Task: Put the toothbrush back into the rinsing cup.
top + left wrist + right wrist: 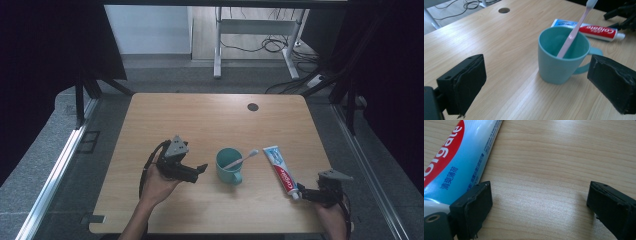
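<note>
- We hold our left claw [201, 168] open, just beside the teal mug [229, 166] holding the toothbrush [241, 159], mid-surface.
- Our right claw [301, 192] gapes beside the toothpaste tube [281, 170], near the surface's right edge.

A teal mug [229, 166] is standing upright mid-table, a pink toothbrush [240, 160] leaning inside it, while a red, white and blue toothpaste tube [281, 170] is lying flat just beside it
</note>
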Available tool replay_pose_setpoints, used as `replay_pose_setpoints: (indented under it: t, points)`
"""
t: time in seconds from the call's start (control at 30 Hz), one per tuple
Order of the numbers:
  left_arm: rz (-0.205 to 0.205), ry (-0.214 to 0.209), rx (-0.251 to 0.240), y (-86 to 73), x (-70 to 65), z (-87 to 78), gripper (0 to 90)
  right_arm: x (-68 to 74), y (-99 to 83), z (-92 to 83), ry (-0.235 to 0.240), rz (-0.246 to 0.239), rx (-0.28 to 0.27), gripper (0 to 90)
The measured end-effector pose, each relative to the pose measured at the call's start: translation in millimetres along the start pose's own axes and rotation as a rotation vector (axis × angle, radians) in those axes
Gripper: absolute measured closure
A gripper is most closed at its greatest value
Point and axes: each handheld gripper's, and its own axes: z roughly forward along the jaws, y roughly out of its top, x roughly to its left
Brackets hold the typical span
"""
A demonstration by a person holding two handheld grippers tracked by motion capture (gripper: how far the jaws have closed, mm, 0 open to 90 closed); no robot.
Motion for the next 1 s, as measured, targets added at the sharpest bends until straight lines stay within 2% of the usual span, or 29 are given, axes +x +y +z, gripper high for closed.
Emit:
replay_pose_setpoints:
  t: [0.4,0.53,1.0]
  points:
    - [-0.024,0.027,-0.001,-24.0,0.1,-11.1,0.9,0.0,-0.1,0.0,-0.001,-0.001,0.000,5.8]
    - [-0.021,0.041,0.004,-32.6,-0.2,-13.4,0.1,0.0,-0.1,0.0,-0.001,-0.002,-0.001,5.9]
    - [-0.032,0.057,0.013,-61.8,-3.6,-14.1,0.0,0.0,-0.1,0.0,-0.001,-0.002,-0.001,5.9]
